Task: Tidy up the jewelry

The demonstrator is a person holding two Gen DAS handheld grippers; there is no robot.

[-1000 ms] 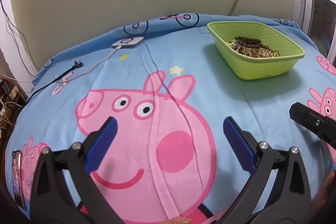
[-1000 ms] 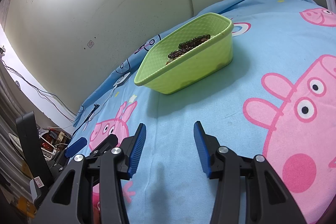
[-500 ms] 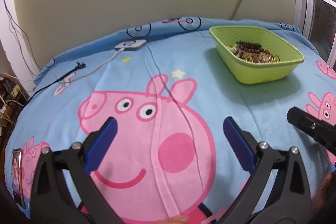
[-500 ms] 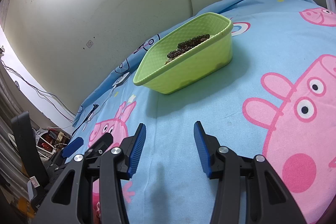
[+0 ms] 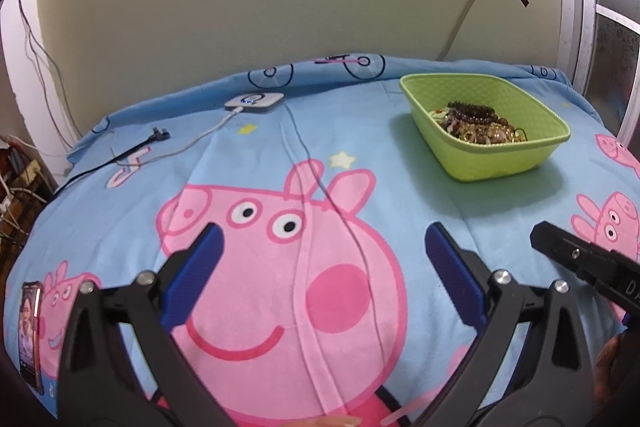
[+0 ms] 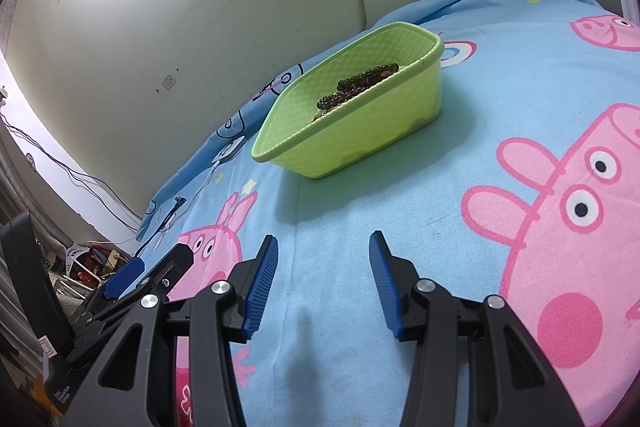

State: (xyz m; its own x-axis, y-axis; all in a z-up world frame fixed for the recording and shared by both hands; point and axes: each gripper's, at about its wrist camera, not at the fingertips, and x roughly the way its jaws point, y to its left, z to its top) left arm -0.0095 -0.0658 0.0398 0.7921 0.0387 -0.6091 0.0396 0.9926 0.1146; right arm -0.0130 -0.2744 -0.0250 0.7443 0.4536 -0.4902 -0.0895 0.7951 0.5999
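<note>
A lime green plastic bin (image 5: 502,163) sits on the Peppa Pig bedsheet (image 5: 280,227), far right in the left wrist view. It holds a heap of jewelry (image 5: 476,125) topped by a dark bead bracelet (image 6: 358,85). The bin also shows in the right wrist view (image 6: 384,131), ahead of the fingers. My left gripper (image 5: 324,259) is open and empty over the big pig print. My right gripper (image 6: 323,267) is open and empty, above bare sheet in front of the bin. The right gripper's black finger (image 5: 576,259) shows at the right edge of the left wrist view.
A white charger puck (image 5: 254,101) with a white cable and a black cable (image 5: 140,147) lie at the far left of the bed. A phone (image 5: 30,331) lies at the left bed edge. The wall stands behind the bed, and clutter fills the floor at left.
The left gripper has pulled back and tilted up a little, so the bin sits lower and farther in its view. The right gripper has barely moved. Both stay open.
</note>
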